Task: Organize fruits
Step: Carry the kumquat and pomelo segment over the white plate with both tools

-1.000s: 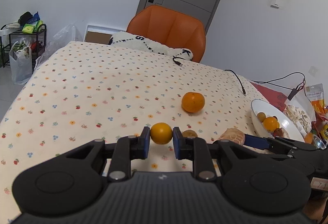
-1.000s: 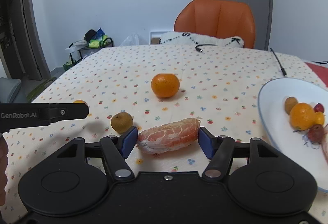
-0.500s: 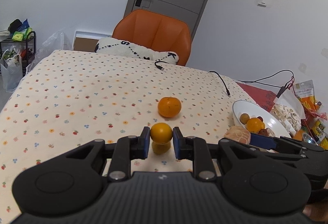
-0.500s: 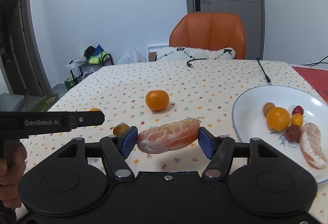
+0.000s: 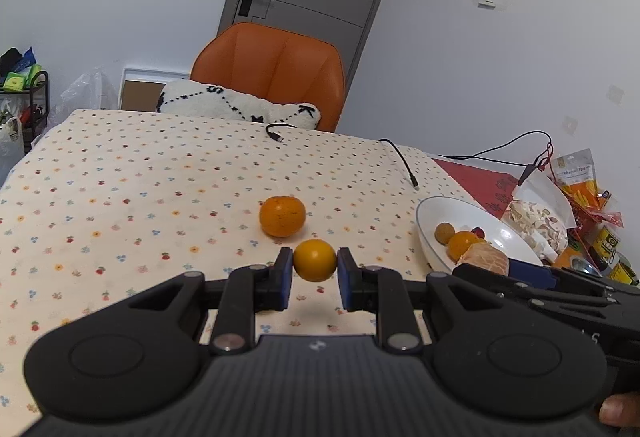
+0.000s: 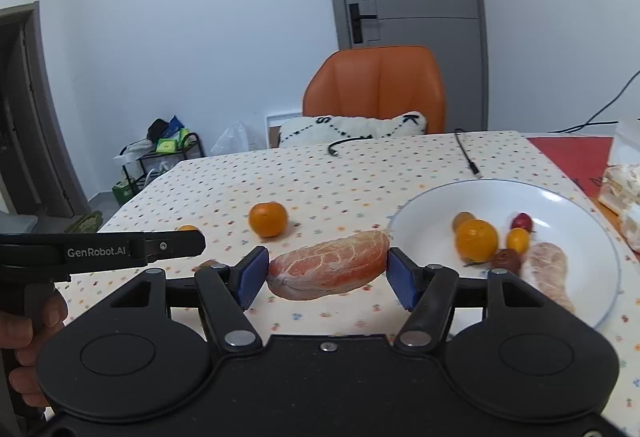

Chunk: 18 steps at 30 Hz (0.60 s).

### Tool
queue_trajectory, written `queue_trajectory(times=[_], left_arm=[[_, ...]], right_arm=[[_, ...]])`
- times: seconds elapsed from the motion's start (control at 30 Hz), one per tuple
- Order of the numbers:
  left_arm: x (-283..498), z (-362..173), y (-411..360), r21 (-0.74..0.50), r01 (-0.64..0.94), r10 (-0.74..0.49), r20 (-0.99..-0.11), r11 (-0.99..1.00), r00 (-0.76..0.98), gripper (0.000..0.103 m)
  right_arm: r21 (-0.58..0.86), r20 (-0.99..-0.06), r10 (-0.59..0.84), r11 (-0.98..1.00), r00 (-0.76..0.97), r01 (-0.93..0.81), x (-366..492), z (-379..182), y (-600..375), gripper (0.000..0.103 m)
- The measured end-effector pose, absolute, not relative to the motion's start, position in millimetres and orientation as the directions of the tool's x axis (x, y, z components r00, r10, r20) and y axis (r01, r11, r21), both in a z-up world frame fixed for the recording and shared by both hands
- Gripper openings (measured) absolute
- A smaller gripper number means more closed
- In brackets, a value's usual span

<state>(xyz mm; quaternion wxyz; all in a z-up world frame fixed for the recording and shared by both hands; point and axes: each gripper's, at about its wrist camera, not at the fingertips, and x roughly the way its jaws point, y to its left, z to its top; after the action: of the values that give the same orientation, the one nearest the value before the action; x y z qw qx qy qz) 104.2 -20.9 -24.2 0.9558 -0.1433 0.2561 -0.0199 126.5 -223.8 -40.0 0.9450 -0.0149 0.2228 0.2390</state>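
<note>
Small round yellow-orange fruit [image 5: 315, 260] sits clenched between the blue pads of the left hand-held gripper [image 5: 315, 273], lifted above the floral-clothed counter [image 5: 140, 197]. The right hand-held gripper [image 6: 327, 275] grasps a peeled pinkish citrus segment [image 6: 328, 265] by its ends, near the white round plate [image 6: 432, 233] holding several small fruits. A larger orange mandarin [image 6: 268, 219] rests on the cloth, apparently untouched.

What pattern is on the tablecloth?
The tablecloth is cream with small scattered flowers and cherries in red, blue and orange; it shows best in the left wrist view.
</note>
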Motion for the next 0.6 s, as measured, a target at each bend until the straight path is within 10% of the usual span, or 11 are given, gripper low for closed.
queue_trajectory(times=[0.6], left_arm=[[120.1, -20.9, -50.3, -0.285, 0.039, -0.175, -0.470, 0.958, 0.865, 0.022]], right_arm=[[0.091, -0.432, 0.345, 0.936, 0.833, -0.341, 134.1, -42.4, -268.1, 0.062]])
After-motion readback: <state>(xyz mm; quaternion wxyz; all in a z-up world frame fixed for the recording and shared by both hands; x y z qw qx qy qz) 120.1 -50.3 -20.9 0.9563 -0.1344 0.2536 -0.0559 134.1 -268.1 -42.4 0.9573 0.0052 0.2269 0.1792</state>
